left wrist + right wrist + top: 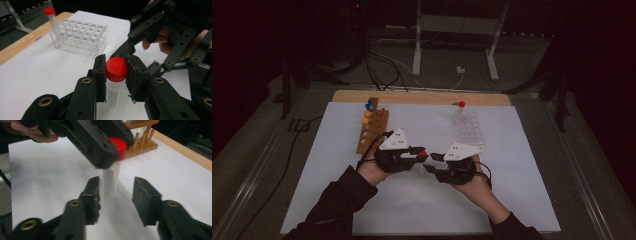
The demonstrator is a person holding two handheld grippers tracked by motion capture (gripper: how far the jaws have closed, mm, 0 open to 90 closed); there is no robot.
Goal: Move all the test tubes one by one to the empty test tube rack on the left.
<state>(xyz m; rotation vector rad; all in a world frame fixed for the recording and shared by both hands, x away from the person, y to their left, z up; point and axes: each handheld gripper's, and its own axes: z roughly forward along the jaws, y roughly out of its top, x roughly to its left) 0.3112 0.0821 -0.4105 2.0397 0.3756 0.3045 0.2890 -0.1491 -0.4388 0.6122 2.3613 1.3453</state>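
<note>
Left tongs (116, 75): clamped on the red cap of the tube, one pad at each side of the cap; seen in the high view left of centre (421, 154).
Tube (115, 86): red-capped, clear body, hanging upright from its cap above the white sheet (37, 70), between the two pairs of tongs.
Right tongs (116, 195): standing apart, one pad at each side of the tube's body, neither pressing on it; the tube (111, 182) stands nearer the left pad.
Clear rack (468, 127): far right on the bench (422, 96), one red-capped tube (460, 108) upright at its far corner.
Wooden rack (373, 129): far left, carrying blue- and orange-capped tubes.
</note>
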